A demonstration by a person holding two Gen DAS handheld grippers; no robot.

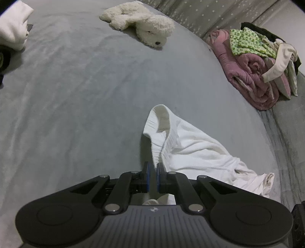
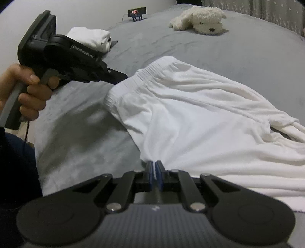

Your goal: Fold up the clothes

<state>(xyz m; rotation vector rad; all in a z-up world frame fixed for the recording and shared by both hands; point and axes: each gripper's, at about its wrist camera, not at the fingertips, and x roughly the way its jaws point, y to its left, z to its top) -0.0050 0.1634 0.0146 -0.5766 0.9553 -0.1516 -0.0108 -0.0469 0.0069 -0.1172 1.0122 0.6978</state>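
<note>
Right gripper (image 2: 156, 168) nearest: blue-padded jaws pinched together on a thin fold at the near edge of the white shorts (image 2: 200, 114), cloth visible between the pads. Left gripper (image 1: 152, 169) also clamped, blue pads nearly together on the elastic waistband (image 1: 155, 150) at the shorts' left corner; a hand (image 2: 28, 91) holds its pistol grip. Shorts lie spread on the grey bedsheet (image 1: 76, 95), soft crinkled cotton-like fabric, gathered ribbed waistband, one leg trailing right. Sheet is smooth, lightly wrinkled. Further left, a folded white garment (image 2: 91, 38) stacked neatly. Right side, loose pile of clothes (image 1: 257, 66): thick pink fleece, green-patterned piece, cream item, black item on top. Far back, fluffy cream plush dog (image 2: 200, 19) lying flat. Farthest, phone on small stand (image 2: 137, 13). No containers in view.
</note>
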